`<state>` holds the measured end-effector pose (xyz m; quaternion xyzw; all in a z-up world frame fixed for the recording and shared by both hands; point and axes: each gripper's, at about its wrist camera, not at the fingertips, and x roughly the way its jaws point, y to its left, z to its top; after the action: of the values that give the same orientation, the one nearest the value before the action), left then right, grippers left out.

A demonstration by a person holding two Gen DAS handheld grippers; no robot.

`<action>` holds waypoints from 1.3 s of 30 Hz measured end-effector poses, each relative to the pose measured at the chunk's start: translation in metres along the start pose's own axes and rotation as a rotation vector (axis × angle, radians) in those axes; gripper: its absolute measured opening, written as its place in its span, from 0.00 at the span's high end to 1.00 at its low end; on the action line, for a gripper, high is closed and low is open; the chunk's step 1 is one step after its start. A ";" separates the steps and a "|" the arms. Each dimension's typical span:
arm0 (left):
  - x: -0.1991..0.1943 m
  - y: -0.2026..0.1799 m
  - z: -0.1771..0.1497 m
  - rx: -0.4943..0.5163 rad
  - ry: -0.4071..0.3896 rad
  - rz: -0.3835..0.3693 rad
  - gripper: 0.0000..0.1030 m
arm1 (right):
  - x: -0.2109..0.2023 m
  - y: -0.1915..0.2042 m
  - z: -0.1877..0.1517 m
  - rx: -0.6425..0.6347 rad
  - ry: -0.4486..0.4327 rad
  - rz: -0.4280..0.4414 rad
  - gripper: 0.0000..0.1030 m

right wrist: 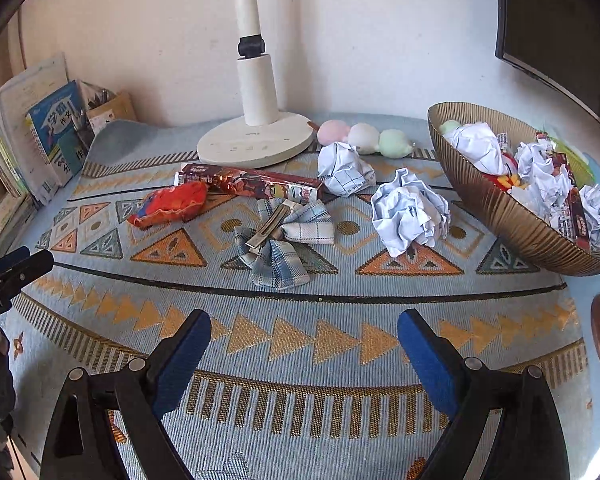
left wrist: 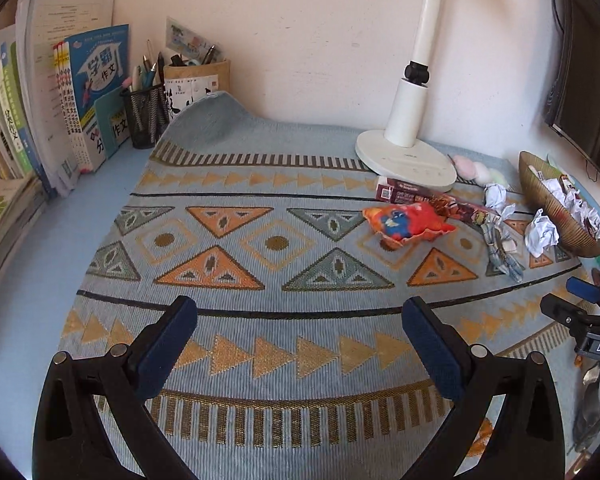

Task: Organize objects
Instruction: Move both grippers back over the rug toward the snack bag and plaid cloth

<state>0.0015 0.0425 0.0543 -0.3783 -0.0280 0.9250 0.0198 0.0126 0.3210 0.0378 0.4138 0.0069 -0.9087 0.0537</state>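
A brown ribbed bowl (right wrist: 512, 216) at the right holds crumpled papers and wrappers. Beside it on the patterned mat (right wrist: 300, 344) lie two crumpled paper balls (right wrist: 410, 210) (right wrist: 344, 168), a plaid bow hair clip (right wrist: 280, 236), a red-orange snack bag (right wrist: 168, 204) and a long dark-red wrapper box (right wrist: 252, 180). My right gripper (right wrist: 304, 320) hovers open over bare mat, short of the bow clip, nothing between its blue pads. My left gripper (left wrist: 300, 306) is open over the mat's middle; the snack bag (left wrist: 408, 222) lies ahead to its right.
A white lamp base (right wrist: 256, 144) stands at the back, with three pastel soft balls (right wrist: 364, 138) next to it. Books (left wrist: 60, 112), a mesh pen cup (left wrist: 146, 116) and a paper pen holder (left wrist: 198, 84) line the left wall. A dark monitor (left wrist: 588, 92) hangs at the right.
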 end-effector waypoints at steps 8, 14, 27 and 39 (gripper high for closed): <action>0.020 -0.008 -0.007 0.035 0.075 0.054 0.01 | 0.008 0.005 0.000 -0.021 0.019 -0.065 0.09; 0.034 -0.006 -0.009 0.013 0.168 0.060 0.01 | 0.014 0.003 0.001 -0.012 0.050 -0.070 0.09; 0.035 -0.007 -0.008 0.019 0.175 0.069 0.00 | 0.032 -0.004 0.002 0.035 0.151 -0.076 0.03; 0.050 -0.015 0.014 0.181 0.244 -0.073 0.01 | 0.037 -0.002 0.008 0.031 0.171 -0.070 0.00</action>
<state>-0.0438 0.0599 0.0302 -0.4831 0.0442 0.8697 0.0909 -0.0173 0.3191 0.0151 0.4903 0.0117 -0.8713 0.0147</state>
